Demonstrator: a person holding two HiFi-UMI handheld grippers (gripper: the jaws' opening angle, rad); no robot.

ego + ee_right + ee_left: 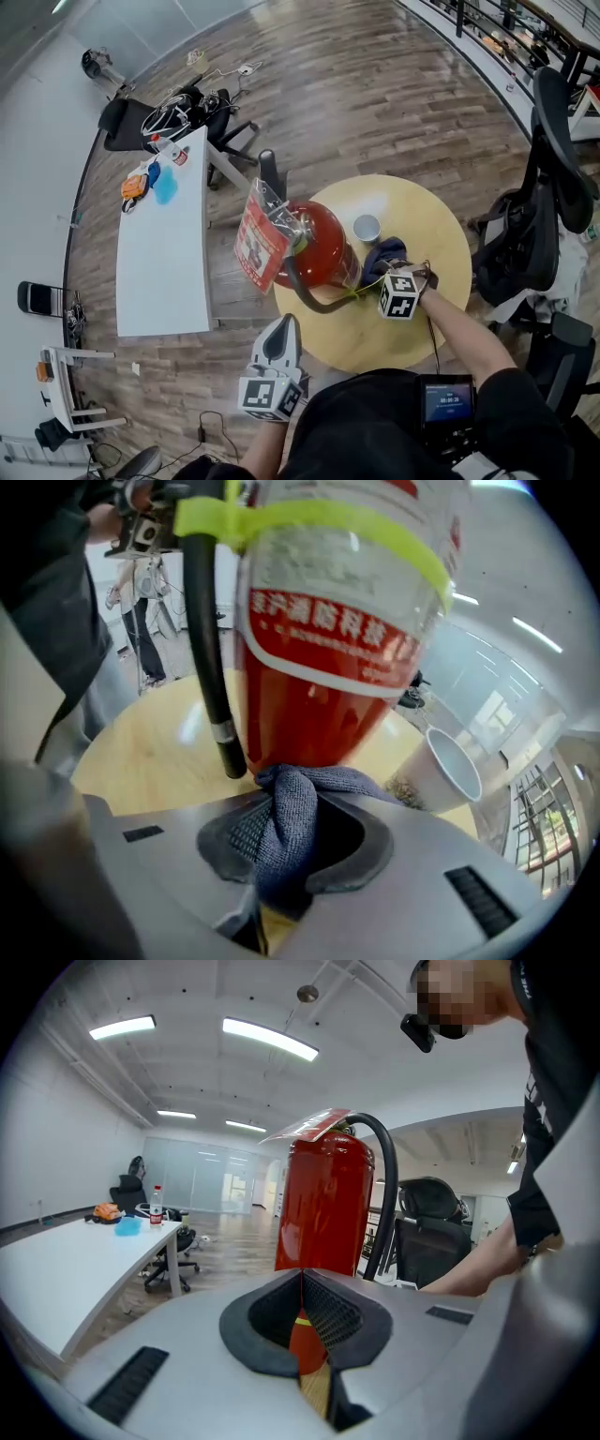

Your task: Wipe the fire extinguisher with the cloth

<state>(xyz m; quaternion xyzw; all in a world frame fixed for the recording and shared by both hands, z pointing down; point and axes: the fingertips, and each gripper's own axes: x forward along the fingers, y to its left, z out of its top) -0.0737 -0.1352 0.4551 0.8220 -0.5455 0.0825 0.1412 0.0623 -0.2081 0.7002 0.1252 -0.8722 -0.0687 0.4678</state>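
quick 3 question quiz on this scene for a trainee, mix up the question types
1. True or false: the left tongs hold the cloth.
2. What stands beside the fire extinguisher on the round table? A) paper cup B) glass bottle C) helmet
3. Fill in: the extinguisher's hose is ____ in colour.

Key: 1 false, the right tongs are shut on it and the left are shut on nothing. 2 A. 3 black.
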